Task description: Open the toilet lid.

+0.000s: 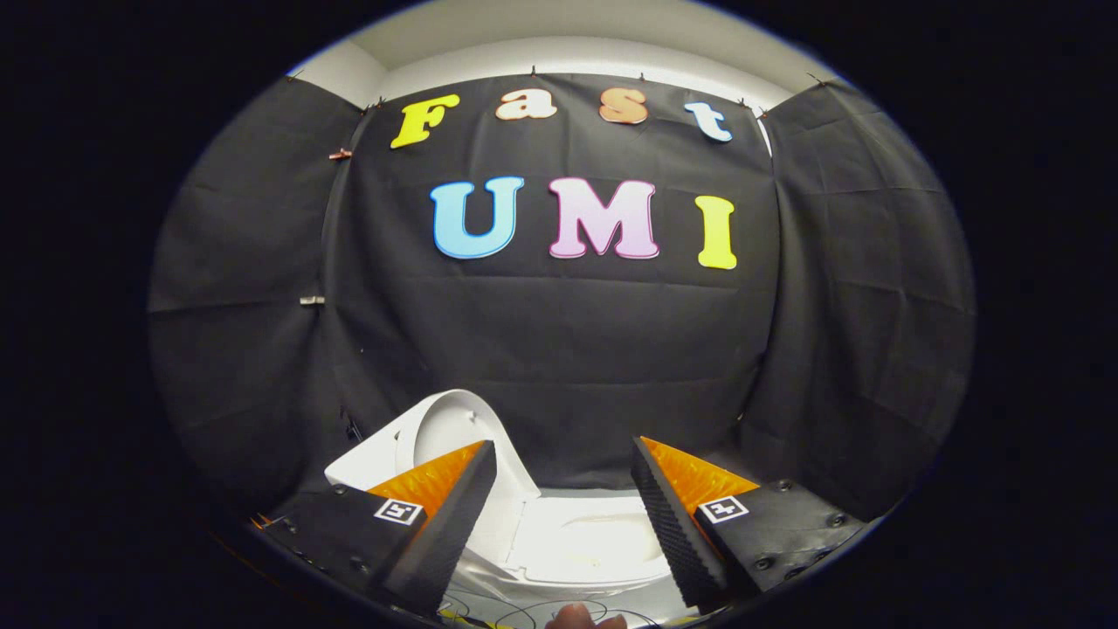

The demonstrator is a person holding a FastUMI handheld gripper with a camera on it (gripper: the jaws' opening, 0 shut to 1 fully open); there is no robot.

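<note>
Three panels of black cloth (559, 349) wall the booth: one straight ahead and one angled in on each side, meeting at two vertical seams. Above their top edge a strip of pale wall and ceiling (559, 35) shows. Several small clips pin the cloth along that top edge, and two more sit on the seam beside the left panel, one high, one halfway down.

One white toilet (576, 542) stands low against the foot of the middle panel, beyond the fingers and partly between them. Its one lid (454, 428) is already raised, leaning up and back toward the left, its rounded top edge rising above the left fingertip and its pale underside facing the bowl. The open seat and bowl lie flat to the right of the lid, reaching to just beside the right finger.

One gripper (563, 459) points forward with its two fingers spread wide apart, nothing between them and neither touching the toilet. The gap between the tips is free. Each finger carries one small square marker, two in all.

Thin dark cables (524, 610) loop over the pale floor just under the toilet's near edge, and one fingertip of a person's hand (583, 618) peeks in beside them.
</note>
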